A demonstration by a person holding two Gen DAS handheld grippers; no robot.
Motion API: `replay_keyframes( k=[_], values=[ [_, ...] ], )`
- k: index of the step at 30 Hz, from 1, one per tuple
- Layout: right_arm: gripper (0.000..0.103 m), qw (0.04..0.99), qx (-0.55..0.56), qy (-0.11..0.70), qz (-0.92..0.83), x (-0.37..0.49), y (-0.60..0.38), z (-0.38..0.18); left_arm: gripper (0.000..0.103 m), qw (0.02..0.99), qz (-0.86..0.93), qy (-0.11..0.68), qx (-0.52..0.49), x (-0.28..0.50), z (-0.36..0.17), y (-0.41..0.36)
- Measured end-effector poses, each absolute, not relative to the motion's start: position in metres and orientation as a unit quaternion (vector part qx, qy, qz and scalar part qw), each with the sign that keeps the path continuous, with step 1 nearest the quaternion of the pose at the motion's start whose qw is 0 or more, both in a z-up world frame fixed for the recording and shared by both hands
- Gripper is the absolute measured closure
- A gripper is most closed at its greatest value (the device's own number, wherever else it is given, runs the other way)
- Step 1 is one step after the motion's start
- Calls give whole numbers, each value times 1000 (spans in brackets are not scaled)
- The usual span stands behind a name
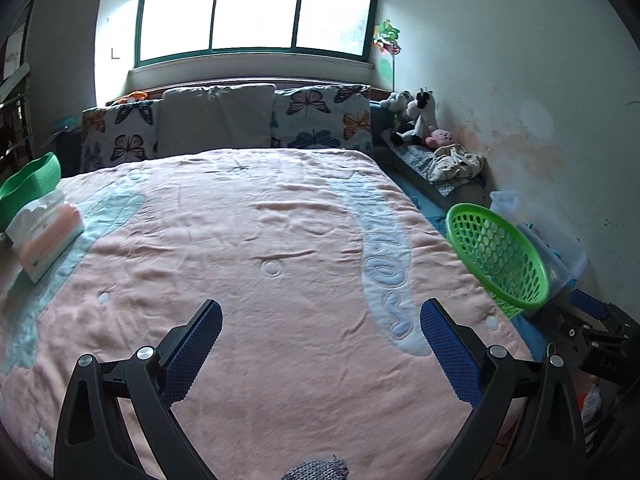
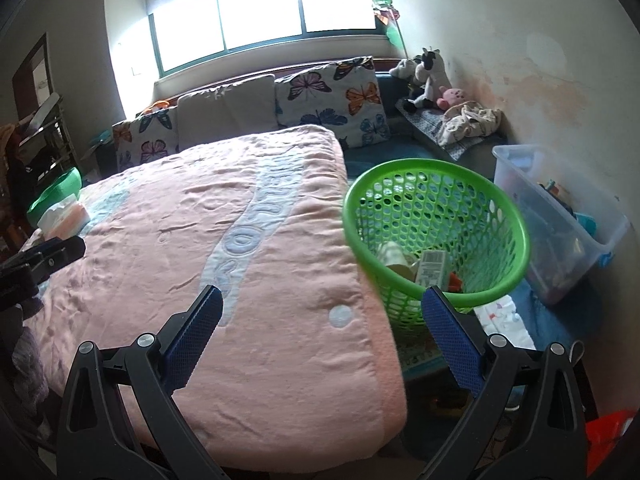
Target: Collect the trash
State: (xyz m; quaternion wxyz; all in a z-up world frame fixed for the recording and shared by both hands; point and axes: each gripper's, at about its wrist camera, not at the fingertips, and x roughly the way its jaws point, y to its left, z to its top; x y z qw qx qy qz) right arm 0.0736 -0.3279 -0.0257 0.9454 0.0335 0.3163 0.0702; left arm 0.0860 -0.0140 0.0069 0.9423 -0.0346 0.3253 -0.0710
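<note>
While both hover over the pink bed (image 1: 280,240), left gripper (image 1: 320,332) spread wide and empty, right gripper (image 2: 320,320) likewise apart, green basket (image 2: 472,300) of trash (image 2: 430,268) just beyond it at the bed's edge, tissue pack (image 1: 46,232) far left

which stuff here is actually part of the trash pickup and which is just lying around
Part of the job:
- round green perforated plastic basket
- crumpled paper and a printed carton already in it
- left gripper and right gripper, both open and empty

Just lying about:
- pink soft pack of tissues
- butterfly-print pillows
- plush toys
- clear plastic storage bin
- pink blanket
</note>
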Motion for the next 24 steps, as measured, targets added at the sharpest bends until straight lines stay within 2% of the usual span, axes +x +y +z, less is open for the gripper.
replay_keyframes(
  k=[24],
  values=[
    [4,943,17,317,102,74,-296,-28,7,943,-30,327,-48,72,0,14]
  ],
)
